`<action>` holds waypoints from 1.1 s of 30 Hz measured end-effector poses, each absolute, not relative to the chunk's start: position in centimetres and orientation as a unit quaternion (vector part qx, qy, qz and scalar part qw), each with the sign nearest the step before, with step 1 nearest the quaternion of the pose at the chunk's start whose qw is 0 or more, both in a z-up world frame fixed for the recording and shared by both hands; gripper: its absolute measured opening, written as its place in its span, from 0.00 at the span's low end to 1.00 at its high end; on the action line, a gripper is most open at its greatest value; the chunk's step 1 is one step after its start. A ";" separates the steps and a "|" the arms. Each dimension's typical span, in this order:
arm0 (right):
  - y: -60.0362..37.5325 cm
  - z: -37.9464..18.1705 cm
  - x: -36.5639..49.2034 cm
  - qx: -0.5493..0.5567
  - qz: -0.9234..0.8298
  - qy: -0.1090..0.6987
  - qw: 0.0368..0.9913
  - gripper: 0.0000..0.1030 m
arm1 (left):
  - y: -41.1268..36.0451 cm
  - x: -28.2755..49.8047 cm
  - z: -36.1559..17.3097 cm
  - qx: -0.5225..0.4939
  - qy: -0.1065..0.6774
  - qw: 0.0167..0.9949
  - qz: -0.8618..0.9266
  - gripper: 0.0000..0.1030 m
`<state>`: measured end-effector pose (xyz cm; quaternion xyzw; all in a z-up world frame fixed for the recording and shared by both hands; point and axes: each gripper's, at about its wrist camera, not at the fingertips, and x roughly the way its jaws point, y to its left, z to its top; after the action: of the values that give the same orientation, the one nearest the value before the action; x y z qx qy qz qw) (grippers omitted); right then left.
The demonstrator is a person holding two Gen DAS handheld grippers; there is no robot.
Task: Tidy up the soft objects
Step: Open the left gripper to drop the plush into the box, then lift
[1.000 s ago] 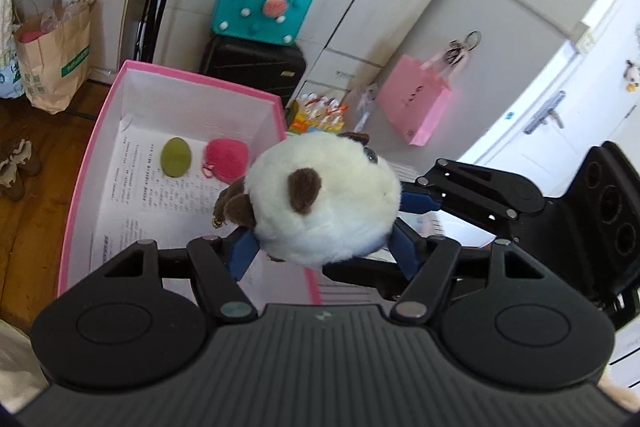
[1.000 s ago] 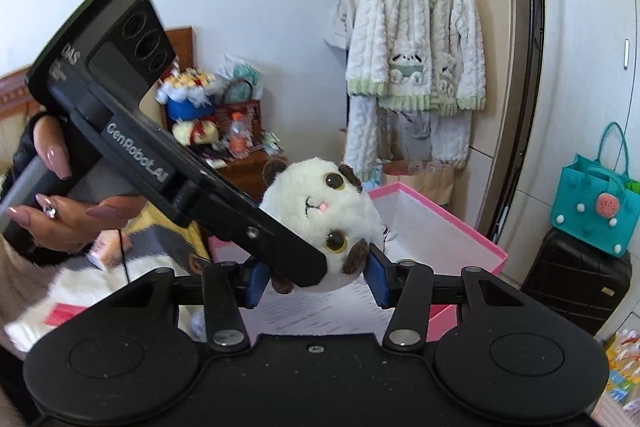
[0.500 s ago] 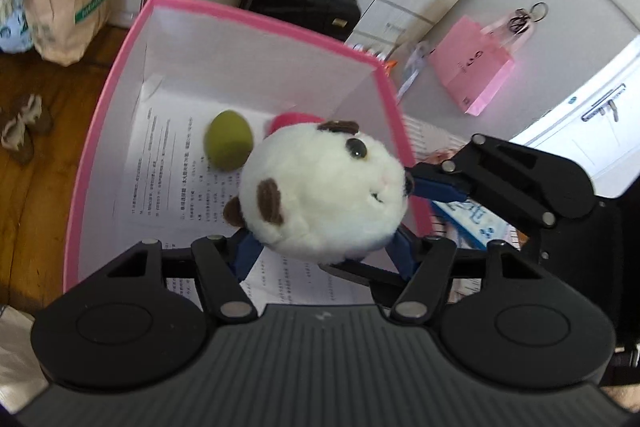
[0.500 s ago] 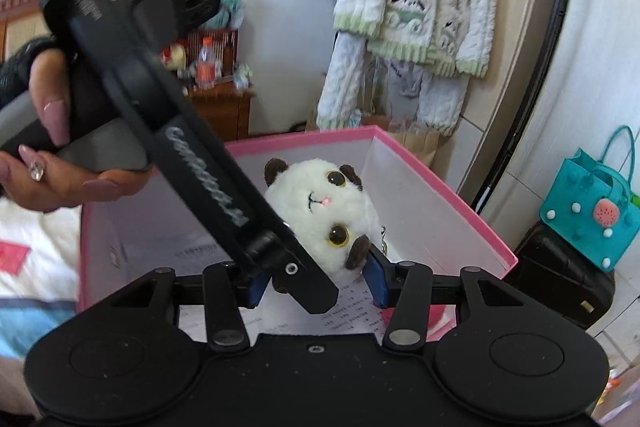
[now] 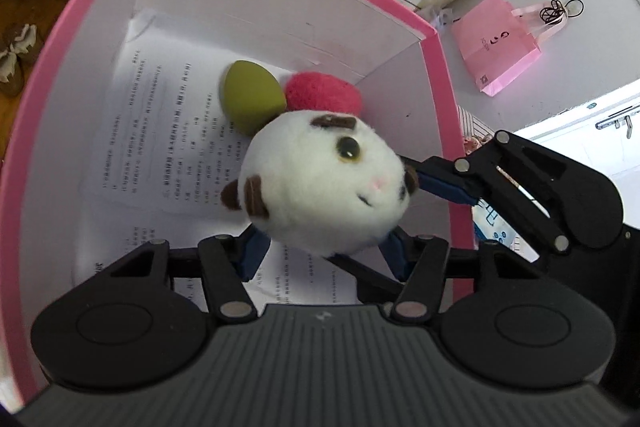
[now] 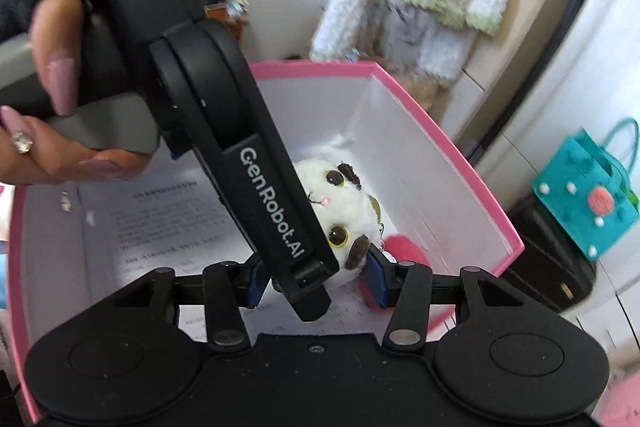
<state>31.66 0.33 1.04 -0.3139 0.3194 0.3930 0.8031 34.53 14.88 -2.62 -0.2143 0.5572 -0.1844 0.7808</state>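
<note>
Both grippers bore one plush toy over the open pink box

The left gripper had its blue pads against the lower sides of the round white plush toy, its jaws closing on the soft body. The right gripper reached in from the right of the frame and gripped the toy's other flank; in the right wrist view its pads sat on either side of the same toy, clenched on it. The toy hung at mid-frame, straight ahead of both pairs of fingers, nearly ball-shaped with no clear long axis. Below and beyond it lay the pink box, lined with printed paper. A green egg-shaped sponge and a red fluffy ball rested near the far corner, just above the toy in the frame. The drop seemingly needed only a release.
</note>
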 end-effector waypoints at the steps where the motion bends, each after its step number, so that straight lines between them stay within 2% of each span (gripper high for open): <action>1: 0.4 1.0 31.9 -0.314 0.383 0.329 0.804 0.52 | 14.7 34.8 -2.7 -0.214 0.561 0.778 -0.185 0.55; 10: 0.2 0.4 32.4 -0.336 0.380 0.348 0.788 0.51 | 14.5 34.4 -1.9 -0.202 0.546 0.796 -0.165 0.56; 12: 0.4 0.4 32.2 -0.350 0.381 0.345 0.783 0.51 | 14.3 34.3 -1.8 -0.195 0.544 0.800 -0.163 0.51; 17: -0.7 1.6 31.5 -0.329 0.382 0.334 0.796 0.55 | 13.8 34.7 -1.6 -0.182 0.549 0.798 -0.167 0.47; 18: -1.1 1.9 31.4 -0.320 0.383 0.332 0.801 0.58 | 13.5 35.0 -1.6 -0.186 0.553 0.795 -0.166 0.47; 25: -2.4 2.9 29.5 -0.307 0.377 0.310 0.817 0.58 | 13.1 35.4 -2.5 -0.207 0.570 0.780 -0.155 0.46; 27: -2.6 3.3 29.4 -0.300 0.377 0.309 0.820 0.58 | 12.8 35.1 -2.2 -0.201 0.569 0.783 -0.151 0.51; 33: -3.6 4.0 28.7 -0.258 0.389 0.320 0.824 0.58 | 12.5 32.5 0.6 -0.163 0.548 0.808 -0.138 0.57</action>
<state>28.71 -3.62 4.03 -0.2576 0.3205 0.3894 0.8242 32.51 12.48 0.60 -0.1628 0.5485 -0.1379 0.8085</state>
